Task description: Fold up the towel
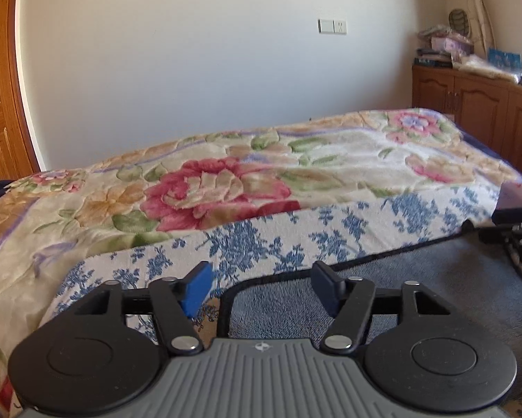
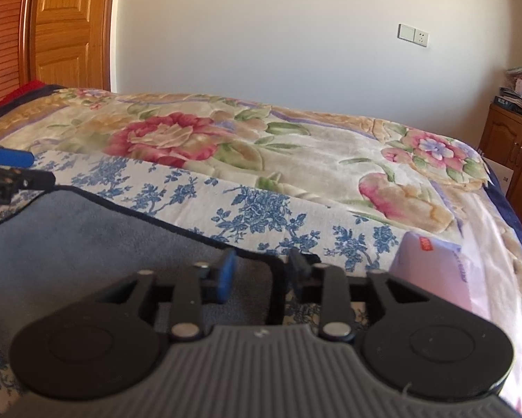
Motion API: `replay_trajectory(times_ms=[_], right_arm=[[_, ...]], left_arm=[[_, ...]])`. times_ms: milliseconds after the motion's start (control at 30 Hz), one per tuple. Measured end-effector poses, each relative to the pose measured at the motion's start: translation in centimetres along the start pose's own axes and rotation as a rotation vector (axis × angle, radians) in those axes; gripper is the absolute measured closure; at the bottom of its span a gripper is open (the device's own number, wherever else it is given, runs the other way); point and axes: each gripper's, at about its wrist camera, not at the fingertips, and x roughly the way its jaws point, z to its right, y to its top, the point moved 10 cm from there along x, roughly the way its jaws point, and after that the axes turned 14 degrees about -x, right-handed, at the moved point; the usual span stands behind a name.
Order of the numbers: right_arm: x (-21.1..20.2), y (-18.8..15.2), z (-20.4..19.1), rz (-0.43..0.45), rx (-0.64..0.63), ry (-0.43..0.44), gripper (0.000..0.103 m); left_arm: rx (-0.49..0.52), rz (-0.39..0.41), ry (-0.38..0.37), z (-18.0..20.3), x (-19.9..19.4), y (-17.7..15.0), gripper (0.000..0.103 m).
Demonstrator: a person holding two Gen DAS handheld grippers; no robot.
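Observation:
A grey-blue towel [image 1: 417, 278] with a dark hem lies flat on a blue-and-white flowered cloth on the bed; it also shows in the right wrist view [image 2: 86, 230]. My left gripper [image 1: 261, 287] is open, its fingers astride the towel's near left corner, just above it. My right gripper [image 2: 262, 271] is open, narrower, with the towel's near right corner between its fingers. The right gripper shows at the right edge of the left wrist view [image 1: 518, 230]; the left gripper shows at the left edge of the right wrist view [image 2: 6, 170].
A floral blanket [image 1: 226, 181] covers the bed behind the flowered cloth [image 2: 254, 209]. A pale lilac packet [image 2: 442, 271] lies right of the towel. A wooden cabinet [image 1: 469, 104] with clutter stands at the back right, a wooden door [image 2: 62, 28] at the back left.

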Motion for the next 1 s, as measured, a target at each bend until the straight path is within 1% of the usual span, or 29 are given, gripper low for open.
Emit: replay_trajectory(times_ms=[67, 233, 300, 567, 833, 1000], right_arm=[[-0.8, 0.1, 0.0, 0.001, 0.009, -0.001, 0.06], [-3.0, 1.1, 0.0, 0.015, 0.035, 0.002, 0.059], [-3.9, 1.5, -0.2, 0.019, 0.034, 0.003, 0.058], [-7.7, 3.1, -0.9, 0.042, 0.043, 0.008, 0.058], [-11.8, 4.3, -1.1, 0.067, 0.054, 0.004, 0.058], [-14.2, 5.2, -0.8, 0.09, 0.062, -0.007, 0.056]], left_arm=[[-0.002, 0.016, 0.0, -0.1, -1.0, 0.6, 0.024], [-0.007, 0.035, 0.0, 0.0, -3.7, 2.1, 0.022], [-0.004, 0.049, -0.001, 0.2, -5.0, 2.6, 0.02], [-0.01, 0.055, -0.006, 0.9, -9.4, 3.6, 0.019], [0.032, 0.07, -0.025, 2.6, -13.9, 4.7, 0.019], [0.035, 0.077, -0.037, 3.4, -16.8, 5.1, 0.017]])
